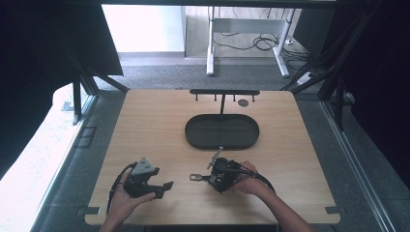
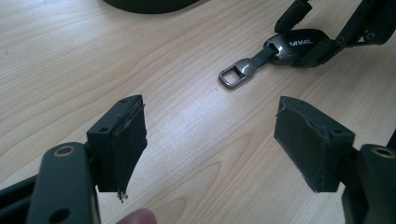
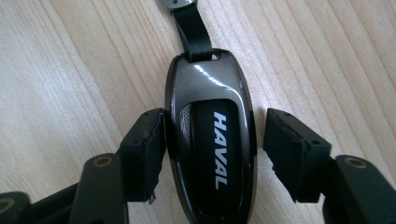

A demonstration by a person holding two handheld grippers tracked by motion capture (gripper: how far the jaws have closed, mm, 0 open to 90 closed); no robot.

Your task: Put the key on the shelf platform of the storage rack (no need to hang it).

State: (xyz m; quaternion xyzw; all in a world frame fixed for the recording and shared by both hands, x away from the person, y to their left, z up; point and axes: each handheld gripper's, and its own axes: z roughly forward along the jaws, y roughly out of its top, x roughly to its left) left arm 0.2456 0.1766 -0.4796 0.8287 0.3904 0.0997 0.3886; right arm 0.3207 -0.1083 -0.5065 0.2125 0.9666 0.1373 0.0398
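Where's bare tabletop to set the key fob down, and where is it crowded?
Bare wood lies left of the oval tray and right of it toward the table edge. The near middle is crowded: the key fob lies between the right gripper jaws, with the left gripper close by.

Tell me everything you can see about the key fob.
The key fob is an oval, glossy dark metal-look shell around a black centre lettered HAVAL. A black strap leads to a metal ring. It lies flat on the table, between the right gripper's open jaws; one pad touches its side, the other stands clear.
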